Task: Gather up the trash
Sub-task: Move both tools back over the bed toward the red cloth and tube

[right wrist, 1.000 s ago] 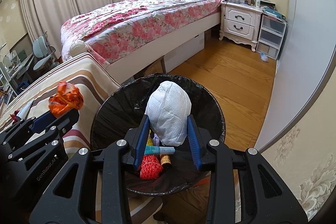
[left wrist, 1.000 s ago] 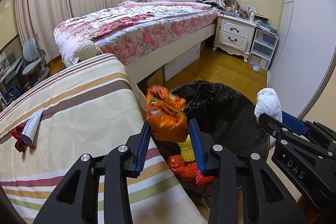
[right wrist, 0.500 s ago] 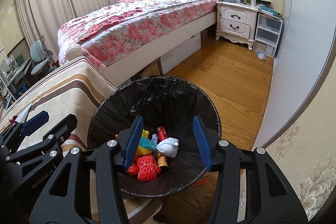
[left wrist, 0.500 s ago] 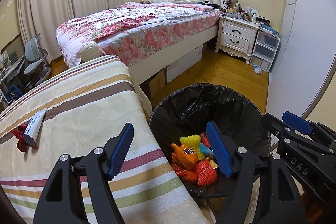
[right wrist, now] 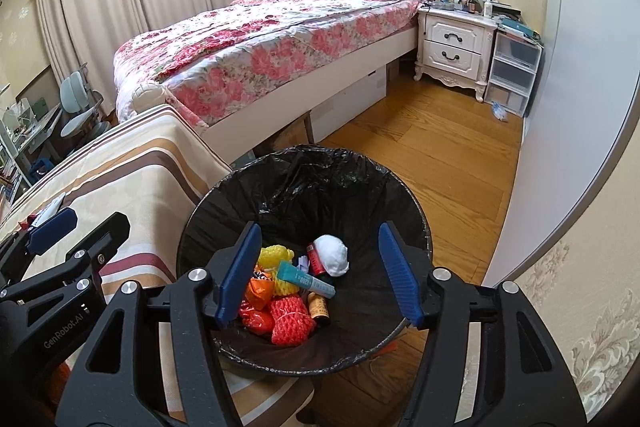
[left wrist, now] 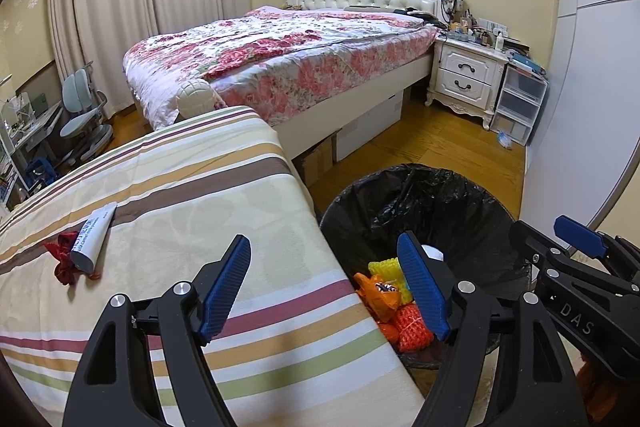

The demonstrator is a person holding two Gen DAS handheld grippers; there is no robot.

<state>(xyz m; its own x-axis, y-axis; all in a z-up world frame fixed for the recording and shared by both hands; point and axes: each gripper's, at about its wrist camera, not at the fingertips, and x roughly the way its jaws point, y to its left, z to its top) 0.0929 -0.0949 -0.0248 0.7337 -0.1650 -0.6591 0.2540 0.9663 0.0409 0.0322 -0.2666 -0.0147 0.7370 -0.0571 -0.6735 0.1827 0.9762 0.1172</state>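
Hovering over the bin (right wrist: 304, 187), both claws are standing wide and empty, their jaws having just been opening with nothing between them. The left claw (left wrist: 324, 287) is sitting over the bin's near edge beside the striped cover (left wrist: 180, 195); the right claw (right wrist: 318, 275) is hanging above the trash pile, where the white wad (right wrist: 332, 259) and orange bag (right wrist: 260, 289) are lying. A tube (left wrist: 93, 239) and red scrap (left wrist: 64, 261) are waiting on the cover, away from the bin. The bin's base is hidden.

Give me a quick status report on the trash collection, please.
Both grippers, left and right, just opened, nothing between fingers. Bin holds dropped trash. Tube and red scrap remain on striped cover.
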